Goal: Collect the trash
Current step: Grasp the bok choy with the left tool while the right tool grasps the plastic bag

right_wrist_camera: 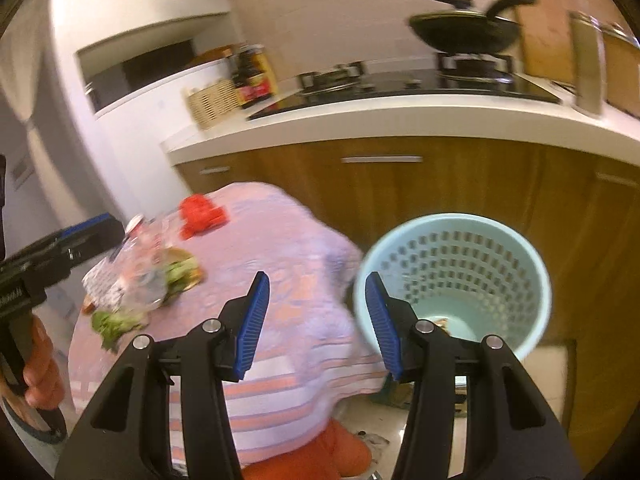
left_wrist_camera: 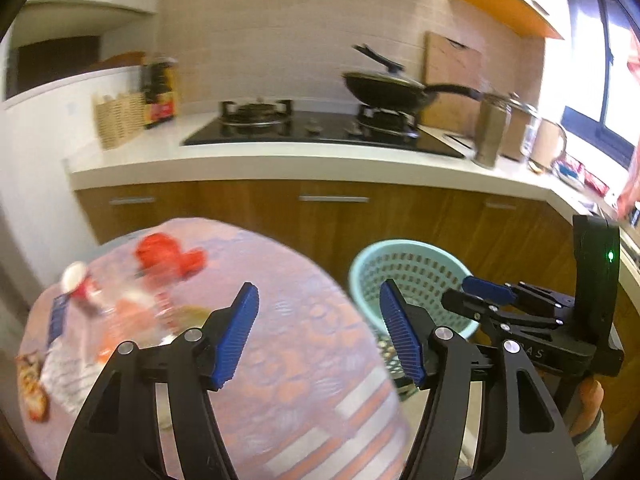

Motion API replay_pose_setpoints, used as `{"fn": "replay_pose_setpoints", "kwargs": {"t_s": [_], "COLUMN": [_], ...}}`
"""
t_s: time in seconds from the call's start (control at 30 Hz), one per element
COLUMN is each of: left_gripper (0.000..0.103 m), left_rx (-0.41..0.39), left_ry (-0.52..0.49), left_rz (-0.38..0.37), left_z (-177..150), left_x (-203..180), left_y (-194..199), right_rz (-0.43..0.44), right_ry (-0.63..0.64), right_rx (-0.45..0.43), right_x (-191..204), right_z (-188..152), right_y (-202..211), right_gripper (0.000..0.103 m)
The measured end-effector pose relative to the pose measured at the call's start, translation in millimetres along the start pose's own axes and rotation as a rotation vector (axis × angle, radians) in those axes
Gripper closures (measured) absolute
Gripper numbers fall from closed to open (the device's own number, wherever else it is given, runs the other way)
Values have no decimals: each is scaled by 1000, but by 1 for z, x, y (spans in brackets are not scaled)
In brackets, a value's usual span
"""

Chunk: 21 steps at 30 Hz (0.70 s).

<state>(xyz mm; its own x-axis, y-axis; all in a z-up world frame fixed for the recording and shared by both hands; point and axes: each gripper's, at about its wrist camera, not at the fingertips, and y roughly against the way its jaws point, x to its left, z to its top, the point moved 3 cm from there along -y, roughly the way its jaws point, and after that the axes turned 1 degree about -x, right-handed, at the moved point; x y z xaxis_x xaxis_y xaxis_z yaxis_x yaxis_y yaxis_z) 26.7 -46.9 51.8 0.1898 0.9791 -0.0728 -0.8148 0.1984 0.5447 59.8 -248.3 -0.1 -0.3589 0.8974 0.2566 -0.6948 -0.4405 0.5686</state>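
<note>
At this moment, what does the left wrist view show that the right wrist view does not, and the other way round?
Only the left wrist view shows the bright window and the orange-bottomed wall cabinet; the right tool reaches in at its right edge.

Only the right wrist view shows green leafy scraps, the scraps on the bin's bottom, and the left tool reaching in from its left edge.

Both share the pale blue perforated plastic bin, the round table's pink patterned cloth, the crumpled red wrapper and the black frying pan.
</note>
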Motion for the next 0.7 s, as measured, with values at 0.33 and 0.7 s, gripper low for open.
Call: {"fn": "replay_pose_setpoints", "kwargs": {"t_s": [0.33, 0.7], "left_gripper": [35, 31], "left_rx": [-107, 43], "left_ry": [267, 417], "left_rz": [152, 155], "left_z": [-49, -121], "left_x": [132, 210], "left_y": [80, 68], "right_rz": [80, 218], "right_ry": [97, 132], "right_rx": [28, 72], "right_x": [63, 124], "right_z": [-13, -34], "right_y": [-30, -95], "right_gripper": [56, 56]}}
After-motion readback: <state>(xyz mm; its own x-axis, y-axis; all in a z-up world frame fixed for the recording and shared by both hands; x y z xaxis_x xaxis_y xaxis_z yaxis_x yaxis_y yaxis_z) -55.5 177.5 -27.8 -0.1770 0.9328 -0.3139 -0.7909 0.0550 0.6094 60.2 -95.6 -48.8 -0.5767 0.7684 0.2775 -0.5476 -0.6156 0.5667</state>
